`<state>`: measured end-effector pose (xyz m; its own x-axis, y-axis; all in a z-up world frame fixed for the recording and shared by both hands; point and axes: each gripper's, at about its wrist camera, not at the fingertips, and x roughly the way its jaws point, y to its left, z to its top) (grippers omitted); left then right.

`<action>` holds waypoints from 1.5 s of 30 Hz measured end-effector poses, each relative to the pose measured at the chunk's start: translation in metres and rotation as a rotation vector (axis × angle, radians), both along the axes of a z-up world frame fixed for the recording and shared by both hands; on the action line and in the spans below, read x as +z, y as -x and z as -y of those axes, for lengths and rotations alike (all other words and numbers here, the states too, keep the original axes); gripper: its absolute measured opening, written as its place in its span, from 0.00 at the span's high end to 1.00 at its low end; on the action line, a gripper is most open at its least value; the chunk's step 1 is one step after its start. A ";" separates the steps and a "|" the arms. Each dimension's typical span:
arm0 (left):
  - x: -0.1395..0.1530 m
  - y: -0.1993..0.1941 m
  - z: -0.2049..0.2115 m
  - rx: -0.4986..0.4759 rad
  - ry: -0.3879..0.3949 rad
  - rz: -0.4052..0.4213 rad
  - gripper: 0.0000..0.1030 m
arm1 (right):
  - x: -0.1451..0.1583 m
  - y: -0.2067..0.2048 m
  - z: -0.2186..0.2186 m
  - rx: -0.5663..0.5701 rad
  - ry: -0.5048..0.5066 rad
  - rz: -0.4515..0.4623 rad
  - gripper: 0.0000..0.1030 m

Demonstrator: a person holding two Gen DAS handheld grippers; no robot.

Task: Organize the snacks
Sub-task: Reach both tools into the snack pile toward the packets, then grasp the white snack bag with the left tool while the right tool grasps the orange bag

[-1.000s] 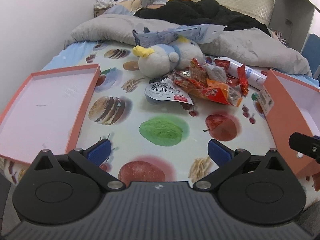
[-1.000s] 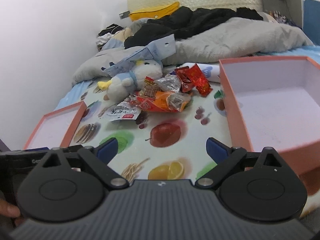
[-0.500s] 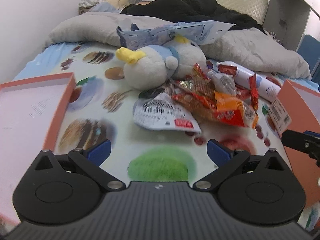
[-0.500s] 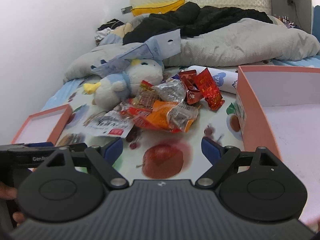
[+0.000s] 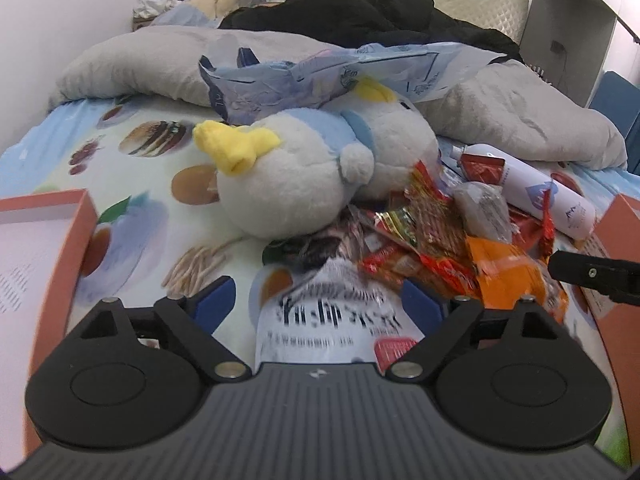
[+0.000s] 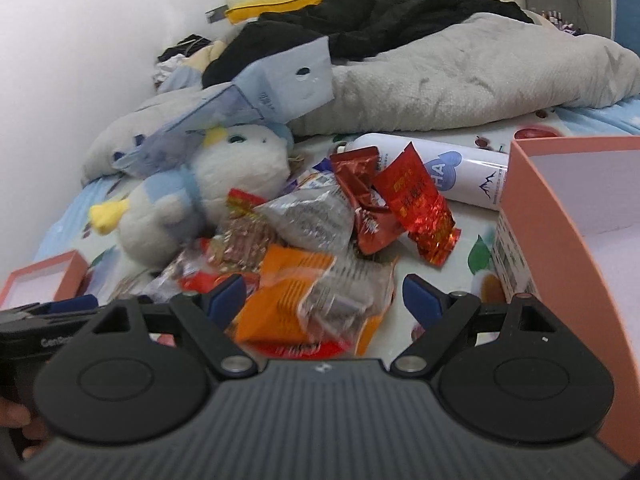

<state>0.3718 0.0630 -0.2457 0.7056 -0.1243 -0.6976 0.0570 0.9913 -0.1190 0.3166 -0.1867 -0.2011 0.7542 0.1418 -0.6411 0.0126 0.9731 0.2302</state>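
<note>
The left gripper (image 5: 318,300) is held low over the bed, pointing toward the headboard, its blue-tipped fingers (image 5: 216,298) spread wide with nothing between them but the white snack packet (image 5: 332,320) lying flat beneath (its black print is blurred). The right gripper (image 6: 324,298) is level with it, fingers equally wide apart, straddling the orange snack bag (image 6: 288,300) without visibly touching it. Both packets belong to a snack pile (image 6: 320,236) heaped mid-bed on the fruit-print bedsheet (image 5: 132,184): a silver pouch (image 6: 312,220) and red foil packets (image 6: 416,196) sit on its far side. A plush penguin (image 5: 296,176) leans against the pile's left side, with a crumpled blue plastic bag (image 5: 320,76) draped over it. A white spray can (image 6: 464,174) lies behind the pile. A pink box (image 6: 560,232) stands at the bed's right edge, a pink lid (image 5: 44,248) at the left edge. A grey blanket (image 6: 460,80) covers the head end.
</note>
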 end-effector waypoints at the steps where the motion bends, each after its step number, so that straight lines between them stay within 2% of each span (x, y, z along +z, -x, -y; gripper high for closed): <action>1: -0.003 -0.005 0.000 -0.001 -0.001 -0.004 0.11 | -0.003 -0.005 -0.001 -0.009 0.001 -0.007 0.16; 7: -0.027 -0.025 0.004 -0.013 0.001 -0.060 0.18 | -0.028 -0.026 -0.007 0.006 0.002 -0.101 0.16; 9: -0.033 -0.029 0.004 -0.015 0.006 -0.075 0.23 | -0.034 -0.030 -0.007 0.009 -0.007 -0.132 0.15; 10: -0.035 -0.029 0.004 -0.014 0.010 -0.077 0.29 | -0.036 -0.031 -0.007 0.010 -0.012 -0.139 0.16; 14: -0.035 -0.028 0.005 -0.008 -0.001 -0.063 0.40 | -0.039 -0.032 -0.007 0.028 -0.015 -0.136 0.19; 16: -0.034 -0.026 0.004 -0.002 0.013 -0.064 0.43 | -0.036 -0.030 -0.009 0.032 -0.003 -0.128 0.20; 19: -0.031 -0.021 0.001 0.011 0.037 -0.072 0.49 | -0.032 -0.027 -0.010 0.046 0.000 -0.125 0.27; 26: -0.022 0.006 -0.006 0.037 0.054 -0.086 0.52 | -0.019 -0.005 -0.003 0.032 0.010 -0.103 0.28; 34: -0.009 0.059 -0.010 0.058 0.080 -0.102 0.52 | -0.001 0.034 -0.001 0.029 0.027 -0.066 0.28; 38: -0.004 0.084 -0.010 0.064 0.093 -0.104 0.59 | 0.008 0.060 -0.003 0.029 0.041 -0.044 0.28; 45: 0.006 0.119 -0.009 0.071 0.104 -0.105 0.62 | 0.013 0.097 -0.008 0.052 0.066 -0.036 0.28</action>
